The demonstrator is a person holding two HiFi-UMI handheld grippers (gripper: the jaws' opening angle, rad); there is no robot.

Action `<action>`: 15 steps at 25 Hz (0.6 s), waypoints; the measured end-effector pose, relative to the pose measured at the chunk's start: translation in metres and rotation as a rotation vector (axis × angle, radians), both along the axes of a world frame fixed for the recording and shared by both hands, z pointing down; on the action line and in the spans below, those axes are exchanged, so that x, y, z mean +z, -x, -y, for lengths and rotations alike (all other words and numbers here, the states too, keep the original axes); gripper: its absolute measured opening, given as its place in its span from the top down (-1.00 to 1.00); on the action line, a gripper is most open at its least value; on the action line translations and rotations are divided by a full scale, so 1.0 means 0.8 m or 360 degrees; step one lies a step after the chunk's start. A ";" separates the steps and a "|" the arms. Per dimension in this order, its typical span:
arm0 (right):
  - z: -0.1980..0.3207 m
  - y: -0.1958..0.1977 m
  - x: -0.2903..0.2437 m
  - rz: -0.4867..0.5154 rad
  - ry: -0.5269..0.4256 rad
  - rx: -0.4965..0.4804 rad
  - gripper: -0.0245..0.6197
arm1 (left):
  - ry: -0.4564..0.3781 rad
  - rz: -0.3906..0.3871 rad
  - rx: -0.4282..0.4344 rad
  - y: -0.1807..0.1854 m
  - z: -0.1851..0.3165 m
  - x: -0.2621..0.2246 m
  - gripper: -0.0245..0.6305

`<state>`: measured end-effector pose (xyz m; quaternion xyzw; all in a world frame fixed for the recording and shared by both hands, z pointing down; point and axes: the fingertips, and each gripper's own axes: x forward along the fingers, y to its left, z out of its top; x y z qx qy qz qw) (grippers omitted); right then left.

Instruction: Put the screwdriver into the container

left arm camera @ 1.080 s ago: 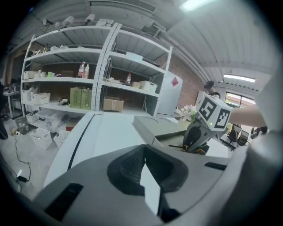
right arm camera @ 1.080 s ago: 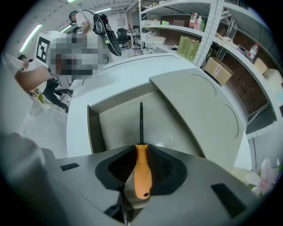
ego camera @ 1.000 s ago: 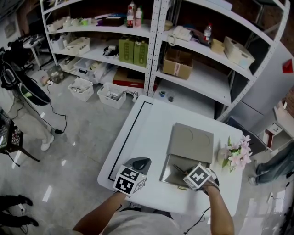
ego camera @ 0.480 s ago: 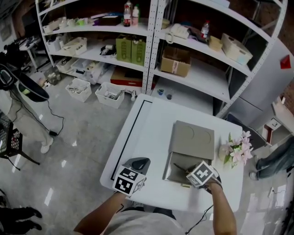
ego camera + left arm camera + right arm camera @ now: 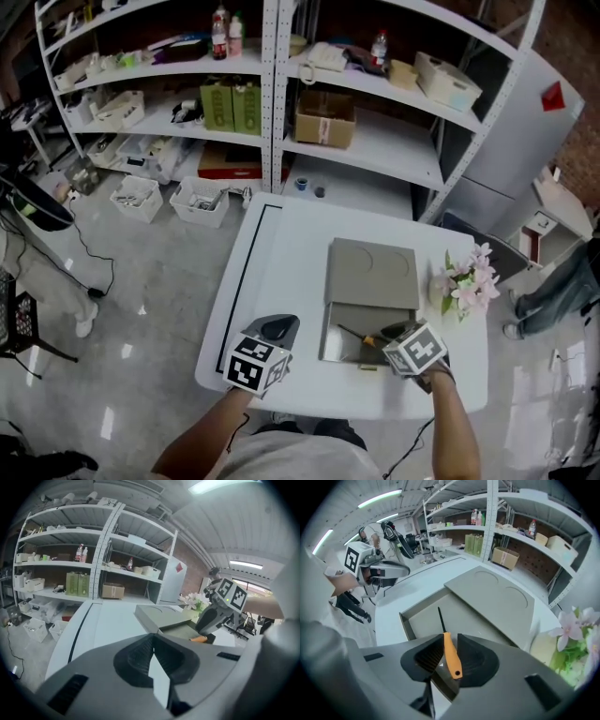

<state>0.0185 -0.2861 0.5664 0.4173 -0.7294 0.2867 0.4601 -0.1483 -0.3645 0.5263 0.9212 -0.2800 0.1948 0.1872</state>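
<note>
The screwdriver (image 5: pixel 449 652) has an orange handle and a thin dark shaft, and its tip points down into the open grey container (image 5: pixel 406 620). Its handle lies between the jaws of my right gripper (image 5: pixel 449 640), which are closing, with a dark gap on each side of it. From the head view, the right gripper (image 5: pixel 392 336) hovers over the container's (image 5: pixel 325 339) near right corner, the screwdriver (image 5: pixel 354 335) slanting inside. The container's flat lid (image 5: pixel 372 272) is slid back. My left gripper (image 5: pixel 277 329) rests at the table's front left, open and empty (image 5: pixel 152 641).
A bunch of pink flowers (image 5: pixel 463 281) stands right of the container. A black line (image 5: pixel 246 272) runs along the white table's left side. Shelves with boxes and bottles (image 5: pixel 323 117) stand behind the table, and white baskets (image 5: pixel 197 199) sit on the floor.
The head view has shifted. The right gripper stays over the container's near right corner with the screwdriver slanting into it. The left gripper has kept its place.
</note>
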 end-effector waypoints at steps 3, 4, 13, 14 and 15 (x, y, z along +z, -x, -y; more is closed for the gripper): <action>-0.001 -0.006 -0.023 0.0066 -0.0121 0.0091 0.67 | -0.0019 -0.0005 0.0022 -0.012 0.000 -0.010 0.91; -0.002 -0.008 -0.031 0.0085 -0.0164 0.0117 0.68 | -0.0026 -0.0006 0.0028 -0.017 0.000 -0.013 0.91; -0.022 -0.048 -0.106 0.0238 -0.0549 0.0347 0.82 | -0.0104 0.0003 0.0024 -0.059 -0.016 -0.046 0.91; -0.026 -0.053 -0.115 0.0253 -0.0585 0.0367 0.83 | -0.0109 0.0003 0.0010 -0.063 -0.018 -0.050 0.91; -0.030 -0.058 -0.123 0.0268 -0.0621 0.0384 0.84 | -0.0114 0.0002 -0.0004 -0.066 -0.021 -0.055 0.91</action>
